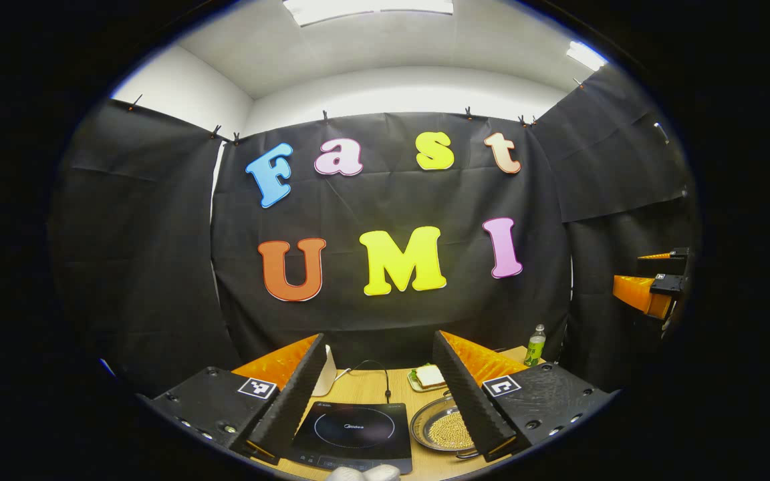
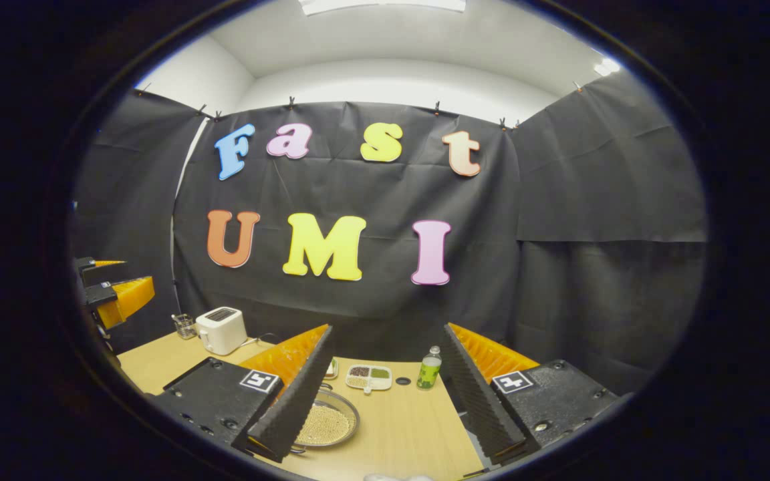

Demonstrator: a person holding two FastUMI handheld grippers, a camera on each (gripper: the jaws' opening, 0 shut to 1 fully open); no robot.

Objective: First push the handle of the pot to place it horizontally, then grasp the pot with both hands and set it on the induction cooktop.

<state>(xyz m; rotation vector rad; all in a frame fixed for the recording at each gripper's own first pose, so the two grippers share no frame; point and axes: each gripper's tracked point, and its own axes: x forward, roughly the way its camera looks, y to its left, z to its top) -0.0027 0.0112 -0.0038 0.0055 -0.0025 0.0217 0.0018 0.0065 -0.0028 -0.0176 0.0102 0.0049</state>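
On the wooden bench (image 1: pixel 385 387) the induction cooktop (image 1: pixel 353 429) lies at the near edge with the bead-filled pot (image 1: pixel 443 429) just beside it, untouched, so the handle push comes first, left gripper (image 1: pixel 378 394) and right gripper (image 2: pixel 385 394) hovering with fingers spread, empty.

Bright white ceiling light panels (image 1: pixel 368 8) are lighting everything sharply from overhead; fisheye distortion is bending the edges.

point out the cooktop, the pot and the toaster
cooktop (image 1: pixel 353 431), left gripper view, on its black glass inside the ring.
pot (image 2: pixel 323 423), right gripper view, on the beads filling it.
toaster (image 2: pixel 222 331), right gripper view, on its white front side.
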